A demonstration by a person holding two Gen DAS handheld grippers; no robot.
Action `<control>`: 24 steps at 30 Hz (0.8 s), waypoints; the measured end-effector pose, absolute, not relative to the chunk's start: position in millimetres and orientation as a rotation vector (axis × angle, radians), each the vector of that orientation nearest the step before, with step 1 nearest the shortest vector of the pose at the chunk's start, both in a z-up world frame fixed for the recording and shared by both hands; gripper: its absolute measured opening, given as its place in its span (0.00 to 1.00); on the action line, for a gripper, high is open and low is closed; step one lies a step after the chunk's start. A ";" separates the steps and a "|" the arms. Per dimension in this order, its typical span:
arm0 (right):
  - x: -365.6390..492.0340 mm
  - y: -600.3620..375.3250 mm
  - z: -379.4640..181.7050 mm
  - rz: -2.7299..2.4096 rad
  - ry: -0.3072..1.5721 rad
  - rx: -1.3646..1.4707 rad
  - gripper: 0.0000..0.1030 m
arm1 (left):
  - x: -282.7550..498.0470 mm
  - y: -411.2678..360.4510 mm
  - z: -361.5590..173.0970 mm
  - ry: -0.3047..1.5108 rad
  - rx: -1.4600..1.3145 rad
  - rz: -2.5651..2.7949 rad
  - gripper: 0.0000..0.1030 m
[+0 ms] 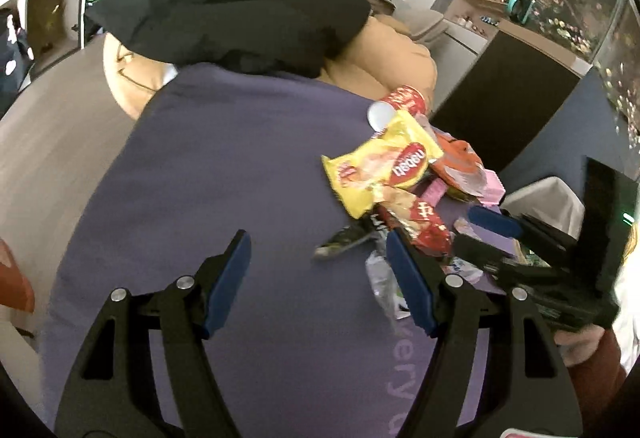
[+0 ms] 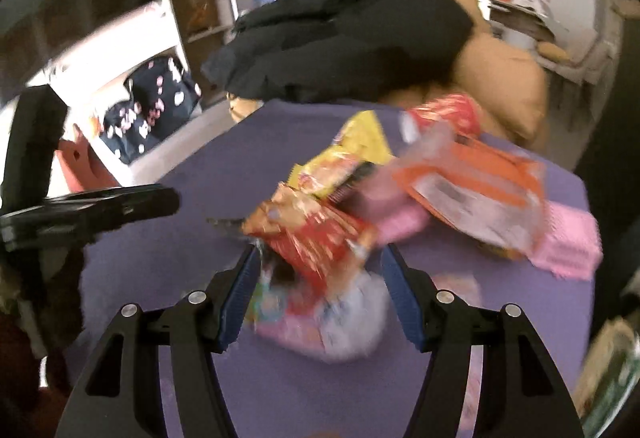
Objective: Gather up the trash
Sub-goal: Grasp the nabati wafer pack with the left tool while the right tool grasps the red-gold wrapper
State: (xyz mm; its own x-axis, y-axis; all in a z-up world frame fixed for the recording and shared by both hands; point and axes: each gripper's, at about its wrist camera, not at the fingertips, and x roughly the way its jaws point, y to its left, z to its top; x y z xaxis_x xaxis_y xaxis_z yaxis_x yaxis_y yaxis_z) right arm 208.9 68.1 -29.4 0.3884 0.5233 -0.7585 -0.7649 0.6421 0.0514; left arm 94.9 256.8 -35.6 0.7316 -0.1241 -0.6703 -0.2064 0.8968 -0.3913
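Crumpled snack wrappers are heaped on purple cloth; left gripper and right gripper fingers are spread, nothing pinched.

Yellow snack packet w/ red oval logo, upside down, reads approx "nabati". Purple cloth has pale letters "very" along edge. Other wrappers too blurred to read.

Both tools are showing the same build: the left gripper and the right gripper are wearing glossy black forked arms, silver round screws at the pivots, and ribbed blue pads inside. A dark red sleeve is covering the person's right wrist.
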 end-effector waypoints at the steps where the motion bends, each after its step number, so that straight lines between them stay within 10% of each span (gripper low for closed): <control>1: 213.3 75.7 -34.1 0.826 0.844 -0.351 0.58 | 92.0 261.1 -36.0 0.751 -0.469 0.045 0.64; 5: 223.6 91.8 -51.1 0.814 0.874 -0.391 0.50 | 90.3 264.9 -38.7 0.740 -0.477 0.035 0.64; 8: 220.3 81.4 -44.0 0.841 0.864 -0.348 0.22 | 90.1 267.3 -41.9 0.735 -0.483 0.018 0.64; 24: 191.4 -78.8 -11.5 0.549 0.787 -0.245 0.22 | 157.0 231.5 -35.0 0.728 -0.317 -0.054 0.64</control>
State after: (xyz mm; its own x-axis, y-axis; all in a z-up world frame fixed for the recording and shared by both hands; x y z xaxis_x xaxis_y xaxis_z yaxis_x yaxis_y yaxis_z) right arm 191.4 -78.8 -11.5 0.5760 0.3743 -0.7267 -0.5523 0.8336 -0.0083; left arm 157.0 231.5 -35.0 0.7470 -0.1582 -0.6457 -0.0610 0.9509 -0.3035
